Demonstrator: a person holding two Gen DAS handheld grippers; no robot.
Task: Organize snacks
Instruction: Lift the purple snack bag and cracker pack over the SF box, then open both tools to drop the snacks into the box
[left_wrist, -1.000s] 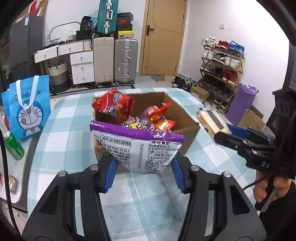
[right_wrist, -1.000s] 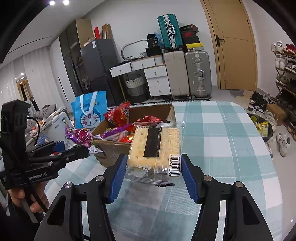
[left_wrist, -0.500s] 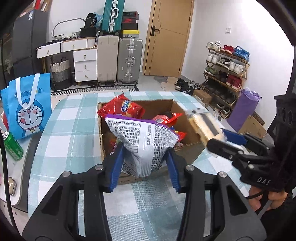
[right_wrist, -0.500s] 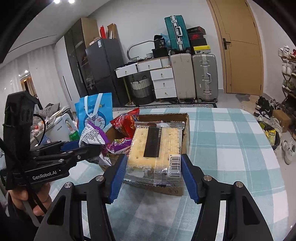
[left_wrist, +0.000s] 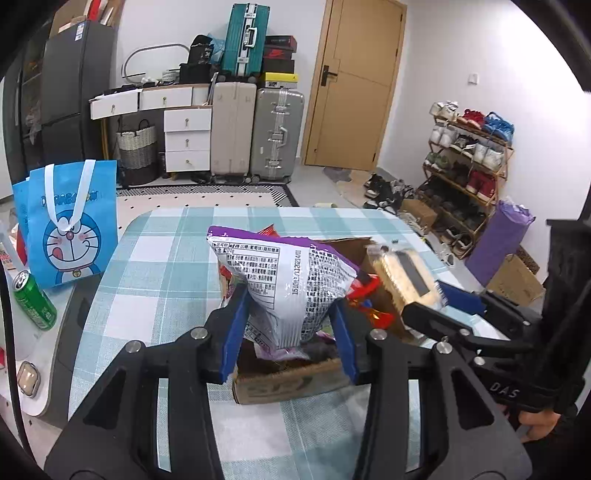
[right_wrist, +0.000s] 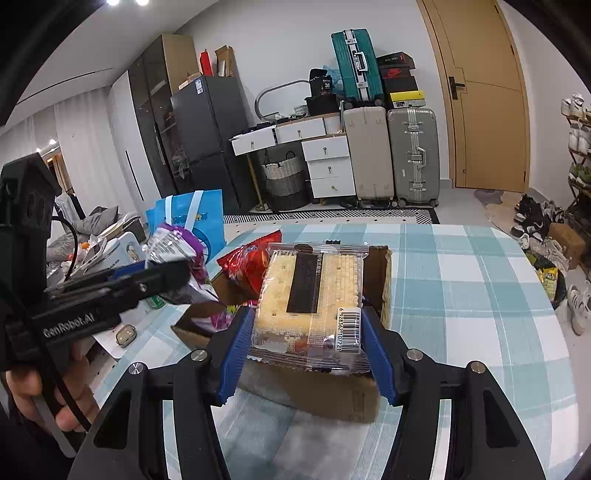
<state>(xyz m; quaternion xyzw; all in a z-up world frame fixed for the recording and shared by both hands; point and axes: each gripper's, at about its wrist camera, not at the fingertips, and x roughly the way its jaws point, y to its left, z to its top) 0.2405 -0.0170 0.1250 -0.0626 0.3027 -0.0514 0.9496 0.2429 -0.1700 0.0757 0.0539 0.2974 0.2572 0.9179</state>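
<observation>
My left gripper (left_wrist: 290, 306) is shut on a purple-and-silver snack bag (left_wrist: 284, 273), which stands upright over the near part of an open cardboard box (left_wrist: 288, 384). Red snack packets (left_wrist: 365, 291) lie inside the box. My right gripper (right_wrist: 306, 321) is shut on a clear pack of crackers (right_wrist: 314, 288), held flat over the box's (right_wrist: 332, 398) near corner. From the right wrist view, the left gripper (right_wrist: 170, 273) and its purple bag (right_wrist: 173, 247) sit at the left, with a red bag (right_wrist: 247, 266) poking out of the box. A hand holds each gripper.
The box sits on a table with a blue-and-white checked cloth (left_wrist: 155, 266). A blue cartoon tote bag (left_wrist: 74, 229) and a green can (left_wrist: 35, 301) stand at the table's left side. Suitcases, drawers and a shoe rack line the room behind.
Both grippers moved forward, from in front of the box to over it, carrying their snacks. The left jaws squeezed tighter on the purple bag, which now stands upright.
</observation>
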